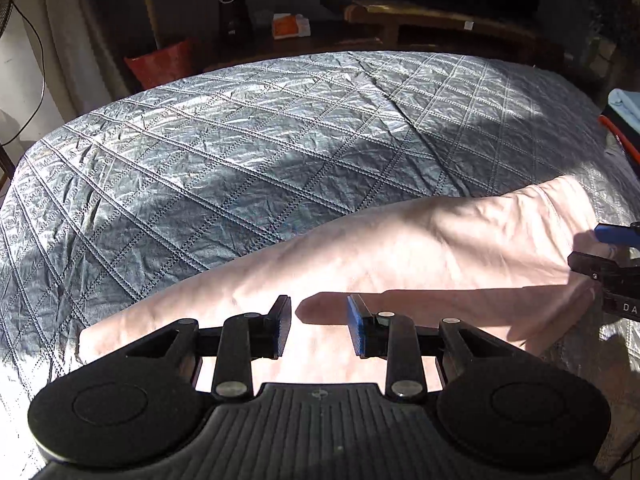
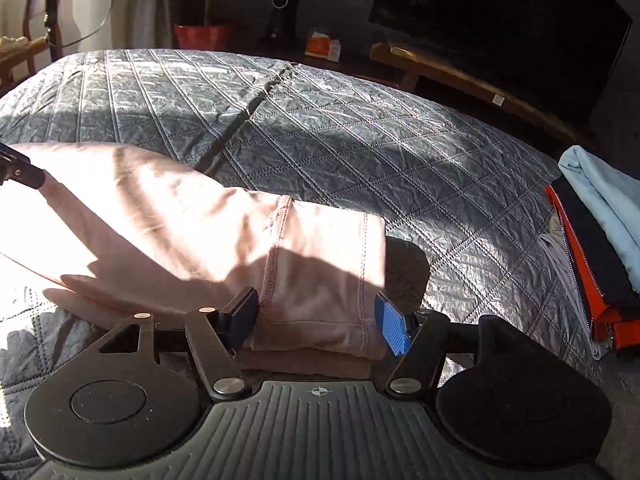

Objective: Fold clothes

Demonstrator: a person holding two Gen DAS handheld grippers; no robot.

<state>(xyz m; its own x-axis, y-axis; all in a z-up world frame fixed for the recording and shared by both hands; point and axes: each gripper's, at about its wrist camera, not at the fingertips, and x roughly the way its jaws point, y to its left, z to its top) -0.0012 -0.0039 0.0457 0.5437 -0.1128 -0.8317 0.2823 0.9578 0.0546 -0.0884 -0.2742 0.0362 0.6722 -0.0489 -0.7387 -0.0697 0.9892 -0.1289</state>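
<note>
Left wrist view. Grey quilted bedspread, diamond-stitched, sunlit in patches, taken as landmark. Pink garment, spread across near part of bedspread, one folded edge running rightward to far right of view. Left gripper, low over near edge of pink garment, fingers parted to a moderate gap, blue pads facing inward, nothing between them. Right gripper, at right edge of view, at right end of pink garment; finger spread not determinable here. Beyond far edge of bedspread: red bag, dark speaker, orange box, wooden bench. Off right edge of bedspread: light blue cloth, partly seen.

Right wrist view. Grey quilted bedspread, filling middle of view. Pink garment, on near left part of bedspread, hemmed sleeve end lying toward right. Right gripper, fingers spread wide, straddling hemmed sleeve end, pads beside cloth on either side, not pinching it. Left gripper, only a black tip seen at left edge, against far left of pink garment. On right edge of bedspread: stack with light blue cloth over dark and orange zippered garment. Beyond far edge of bedspread: red bag, dark speaker, orange box, wooden bench, black screen.
</note>
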